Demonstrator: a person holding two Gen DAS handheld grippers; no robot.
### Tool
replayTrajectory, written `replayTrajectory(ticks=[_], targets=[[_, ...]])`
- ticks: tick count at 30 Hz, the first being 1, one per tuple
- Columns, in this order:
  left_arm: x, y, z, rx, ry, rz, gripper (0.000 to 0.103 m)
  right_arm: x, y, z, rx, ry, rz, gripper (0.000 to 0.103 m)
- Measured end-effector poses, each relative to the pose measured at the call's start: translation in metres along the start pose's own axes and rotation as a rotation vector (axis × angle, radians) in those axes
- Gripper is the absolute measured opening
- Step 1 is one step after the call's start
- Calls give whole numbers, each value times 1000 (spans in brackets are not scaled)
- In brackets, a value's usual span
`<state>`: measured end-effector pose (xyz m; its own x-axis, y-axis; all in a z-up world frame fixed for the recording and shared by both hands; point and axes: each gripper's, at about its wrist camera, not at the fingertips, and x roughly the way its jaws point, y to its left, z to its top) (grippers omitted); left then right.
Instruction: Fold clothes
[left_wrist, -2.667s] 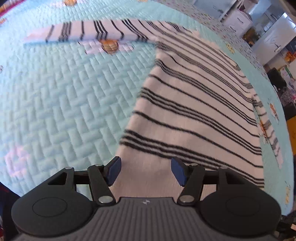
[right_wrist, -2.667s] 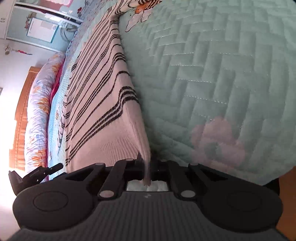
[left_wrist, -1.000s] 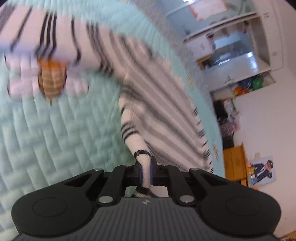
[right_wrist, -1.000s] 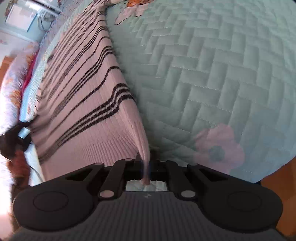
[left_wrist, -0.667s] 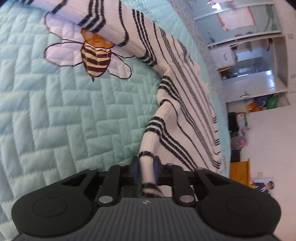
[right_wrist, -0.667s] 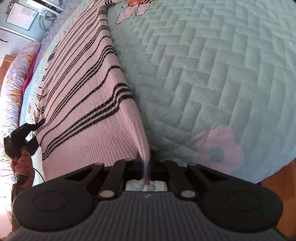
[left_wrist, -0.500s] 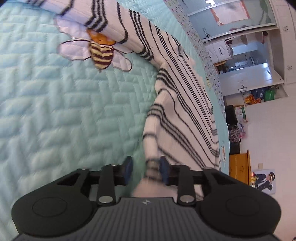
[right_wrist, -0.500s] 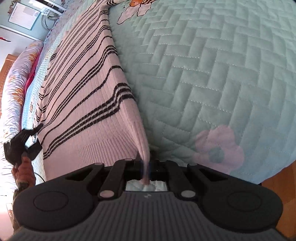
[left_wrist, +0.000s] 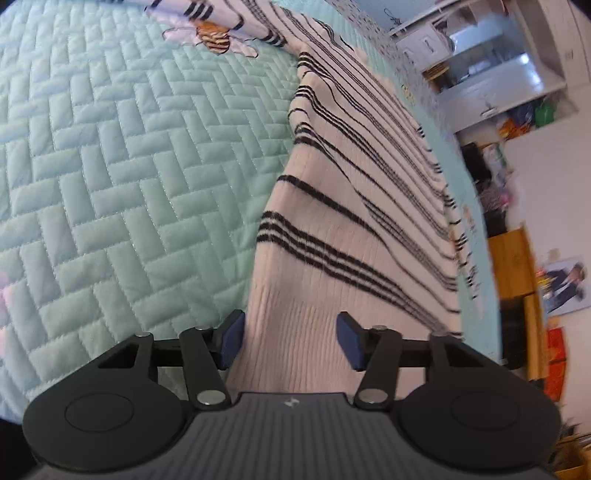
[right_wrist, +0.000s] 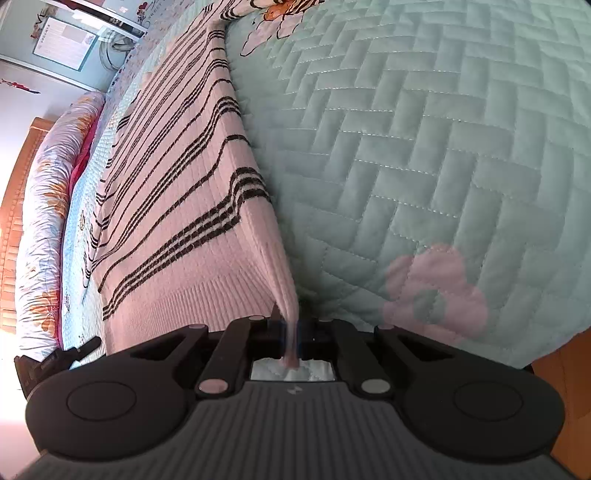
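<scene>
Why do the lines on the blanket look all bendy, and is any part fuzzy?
Both wrist views use fisheye lenses, so the quilted bedspread bulges like a ball. In the left wrist view, the room at the right edge is smeared. In the right wrist view, the striped sweater looks sharp, but sunlight whitens the lower left corner.

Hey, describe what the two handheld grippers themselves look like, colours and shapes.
Both match. The left gripper and right gripper are matte black, with a ribbed grey body bearing a small logo, two round discs at the sides, silver pivot pins and linkage arms. Blue pads line the jaws.
</scene>
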<state>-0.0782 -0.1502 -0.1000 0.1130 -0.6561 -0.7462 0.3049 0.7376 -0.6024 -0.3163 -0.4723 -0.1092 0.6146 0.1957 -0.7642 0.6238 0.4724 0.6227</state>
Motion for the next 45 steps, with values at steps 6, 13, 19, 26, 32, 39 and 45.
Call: replayTrajectory(ticks=[6,13,19,26,32,39,45], targets=[[-18,-23,12,19,-72,75,5,-12,23,-6,-74,-44,-44,6],[9,-3,-2,-12,30,172,6,-8,11,-8,-46,-19,-44,5],[10,3,11,-36,54,166,12,-21,14,-9,-58,-6,-44,11],[-29,-33,26,102,-107,224,20,-57,26,7,-64,-149,34,12],[1,-92,81,186,-198,148,45,-6,61,43,-15,-135,206,19],[73,-72,108,98,-142,154,47,47,58,61,54,-85,200,19],[75,-49,90,73,-149,161,43,35,28,66,107,-95,123,5]])
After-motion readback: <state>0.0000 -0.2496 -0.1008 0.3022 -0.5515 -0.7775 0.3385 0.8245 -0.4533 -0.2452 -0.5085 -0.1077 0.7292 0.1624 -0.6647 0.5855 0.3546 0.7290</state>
